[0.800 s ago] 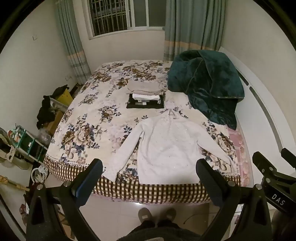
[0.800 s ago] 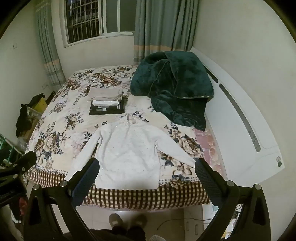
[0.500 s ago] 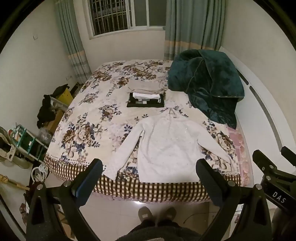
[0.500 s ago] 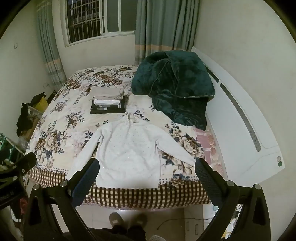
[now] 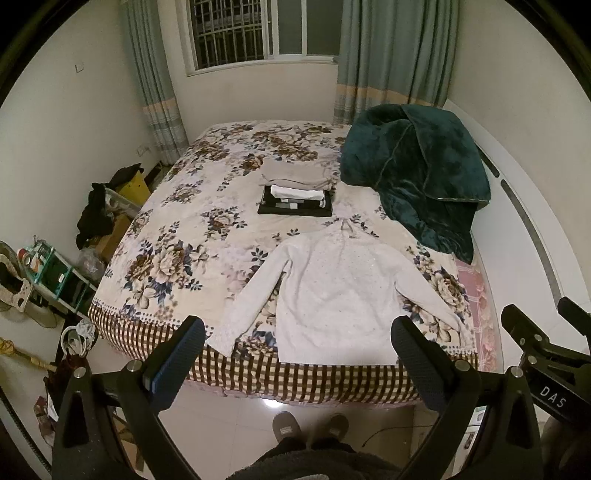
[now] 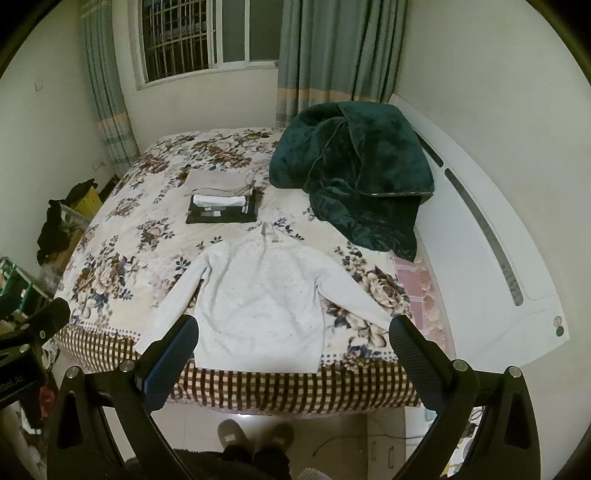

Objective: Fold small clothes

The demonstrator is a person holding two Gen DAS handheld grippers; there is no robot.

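- Sweater [image 5: 343, 291] first: it lies flat on the bed, white, sleeves angled out, collar away from me, hem at the near edge; my fingers are well clear of it, above the floor in front of the bed.
- Left gripper [image 5: 297, 345]: its fingers [image 5: 177, 354] are spread as wide as they go and hold nothing.
- Right gripper [image 6: 293, 343]: likewise wide open and empty, tilted down toward the hem.
- What could go wrong, I think: the hem sits right at the checked border, so a careless pull could drag the sweater off onto the floor.
- The knit looks soft; pinching too deep could catch the bedspread [image 5: 177, 236] with it and ruin the fold.
- Grabbing one layer only at a sleeve [image 5: 251, 299] would leave the fold lopsided.
- Further out, a stack of folded clothes [image 5: 295, 194] sits beyond the collar, apart from the sweater, with a dark green blanket [image 5: 417, 170] heaped to the right by the white headboard [image 6: 491, 273].
- My slippers [image 5: 310, 426] stand on the tiled floor below.
- Round the room: barred window [image 5: 247, 33], grey-green curtains, clutter along the left wall.
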